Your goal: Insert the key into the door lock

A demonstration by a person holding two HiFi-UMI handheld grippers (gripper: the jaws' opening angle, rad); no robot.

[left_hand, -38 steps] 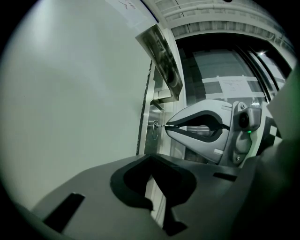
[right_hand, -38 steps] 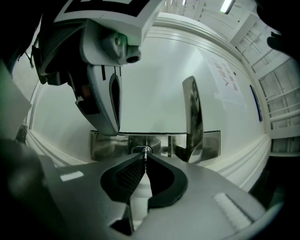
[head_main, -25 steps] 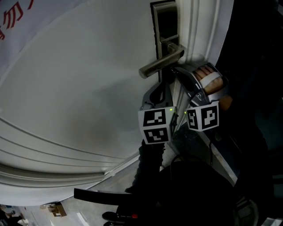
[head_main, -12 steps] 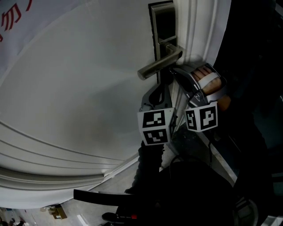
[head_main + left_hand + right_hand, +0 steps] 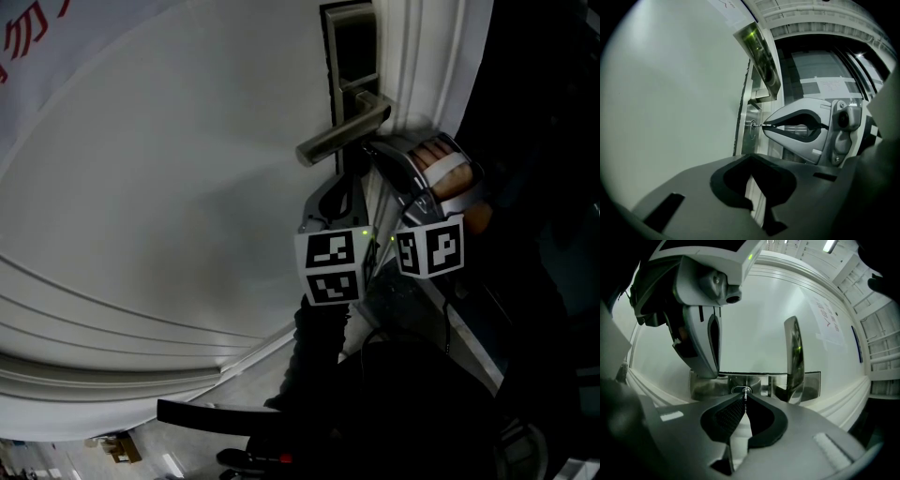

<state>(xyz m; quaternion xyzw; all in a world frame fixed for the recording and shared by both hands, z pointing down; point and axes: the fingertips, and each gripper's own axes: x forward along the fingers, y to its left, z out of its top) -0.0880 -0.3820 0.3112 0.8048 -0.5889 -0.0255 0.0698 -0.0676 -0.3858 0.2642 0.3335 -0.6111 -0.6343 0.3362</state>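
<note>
Hardly anything has shifted: right tool [image 5: 743,397] keeps key [image 5: 745,390] at lock [image 5: 752,129].

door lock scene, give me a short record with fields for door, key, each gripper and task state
door: white, with a metal lever handle
lock cylinder: on the metal plate, below the lever handle
key: thin, pinched at the jaw tips, its tip at the keyhole; depth cannot be told
right hand-held gripper: shut on key, aimed at the lock cylinder
left hand-held gripper: shut, holds nothing, beside the right one
task state: key at the lock, full insertion not confirmed
</note>
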